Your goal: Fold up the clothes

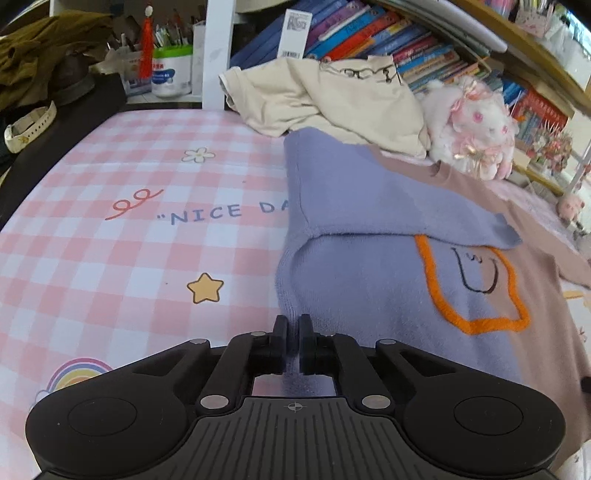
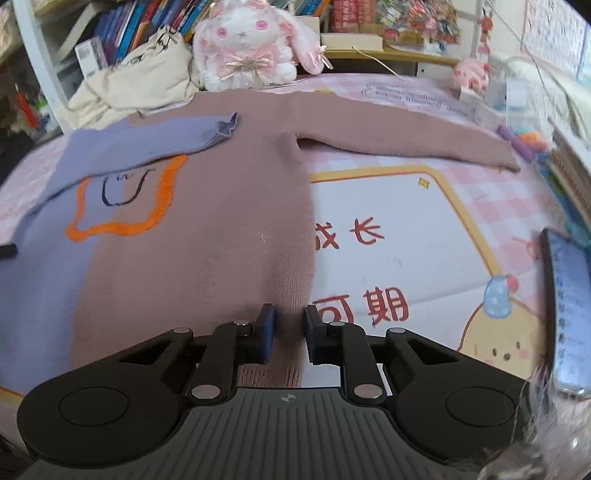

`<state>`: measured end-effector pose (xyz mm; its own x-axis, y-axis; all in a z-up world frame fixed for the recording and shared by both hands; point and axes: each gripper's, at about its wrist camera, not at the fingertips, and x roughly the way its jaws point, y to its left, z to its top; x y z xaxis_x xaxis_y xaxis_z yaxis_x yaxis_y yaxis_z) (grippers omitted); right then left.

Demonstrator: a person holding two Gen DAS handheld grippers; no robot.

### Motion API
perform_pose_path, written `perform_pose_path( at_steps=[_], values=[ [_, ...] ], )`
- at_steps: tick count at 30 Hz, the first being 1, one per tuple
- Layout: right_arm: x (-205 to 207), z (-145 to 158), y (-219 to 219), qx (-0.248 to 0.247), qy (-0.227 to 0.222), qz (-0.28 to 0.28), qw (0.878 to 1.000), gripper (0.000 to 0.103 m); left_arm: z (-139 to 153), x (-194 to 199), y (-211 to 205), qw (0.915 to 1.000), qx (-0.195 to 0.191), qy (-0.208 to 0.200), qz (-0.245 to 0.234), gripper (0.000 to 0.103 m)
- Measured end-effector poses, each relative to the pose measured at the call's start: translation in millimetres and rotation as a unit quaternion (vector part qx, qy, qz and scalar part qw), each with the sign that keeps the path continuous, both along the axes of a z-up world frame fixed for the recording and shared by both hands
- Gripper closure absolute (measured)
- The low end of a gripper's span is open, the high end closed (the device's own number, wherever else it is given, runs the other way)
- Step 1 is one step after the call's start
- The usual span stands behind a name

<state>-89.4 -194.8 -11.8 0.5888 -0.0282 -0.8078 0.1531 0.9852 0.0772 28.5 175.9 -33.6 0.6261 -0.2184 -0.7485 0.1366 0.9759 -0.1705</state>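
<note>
Pinching sweater (image 2: 207,258) hem: left tool (image 1: 293,332), right tool (image 2: 290,325).

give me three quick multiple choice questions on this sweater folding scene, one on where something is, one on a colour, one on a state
1. Where does the plush rabbit sit?
A. at the far edge of the bed, beyond the sweater
B. on the sweater's brown sleeve
C. between the right gripper's jaws

2. What colour is the outline stitched on the sweater's front?
A. green
B. orange
C. white

3. How does the purple sleeve lie?
A. stretched straight out to the side
B. rolled into a ball
C. folded across the sweater's chest

Answers:
1 A, the rabbit stands behind the sweater's neckline, against the bookshelf.
2 B, an orange line frames the smiling face.
3 C, the purple sleeve crosses over the top of the orange outline, while the brown sleeve is spread out.
</note>
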Motion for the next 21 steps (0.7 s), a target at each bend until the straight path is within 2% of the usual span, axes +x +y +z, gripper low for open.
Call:
perform_pose_path(
  at_steps=[10, 21],
  values=[
    [11.2, -1.0, 27.1, -0.014, -0.001, 0.046, 0.999, 0.090, -4.6, 7.9, 36.3, 0.9990, -0.021, 0.010, 0.038, 0.098],
    [8.1, -2.6, 39.6, -0.023, -0.002, 0.069, 0.997, 0.090, -6.2, 9.4, 40.8, 0.9995, -0.012, 0.000, 0.028, 0.098]
  ],
)
